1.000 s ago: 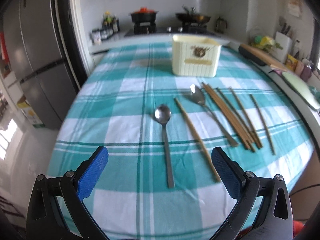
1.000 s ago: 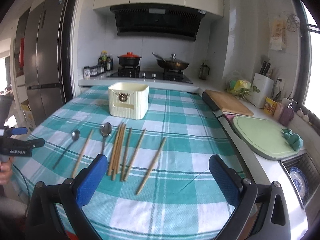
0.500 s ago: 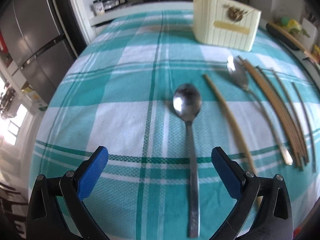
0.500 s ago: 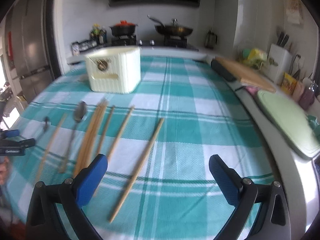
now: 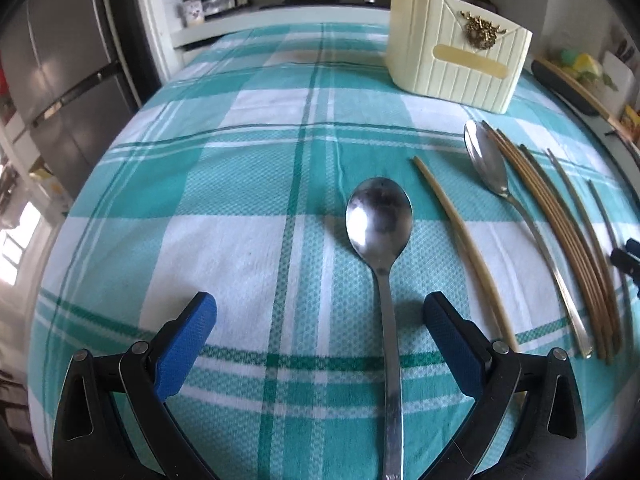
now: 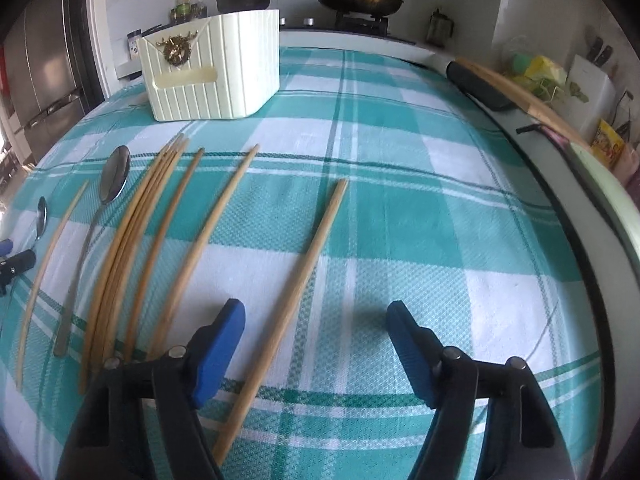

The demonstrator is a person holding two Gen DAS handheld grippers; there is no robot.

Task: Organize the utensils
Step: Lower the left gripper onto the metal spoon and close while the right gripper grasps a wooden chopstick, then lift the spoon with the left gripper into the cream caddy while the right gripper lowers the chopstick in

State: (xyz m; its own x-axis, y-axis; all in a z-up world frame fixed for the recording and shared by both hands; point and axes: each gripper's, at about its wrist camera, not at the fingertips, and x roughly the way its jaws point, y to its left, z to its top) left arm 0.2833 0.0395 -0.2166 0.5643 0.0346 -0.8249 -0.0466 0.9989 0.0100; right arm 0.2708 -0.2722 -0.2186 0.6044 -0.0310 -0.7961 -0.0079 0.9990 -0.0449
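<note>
Your left claw [image 5: 320, 312] hangs with its jaws wide apart and nothing clamped; the handle of the nearest spoon [image 5: 382, 240] runs up between them, closer to the right-hand pad. Your right claw [image 6: 316, 320] has just been closing but its jaws are apart, with a single chopstick [image 6: 298, 288] lying between them, just beside the left-hand pad and not pressed. Toward the left claw from that chopstick lie more chopsticks [image 6: 132, 248] and a second spoon [image 6: 108, 192], all flat on the checked worktop [image 6: 400, 220]. Beyond them stands the cream holder [image 6: 212, 76].
</note>
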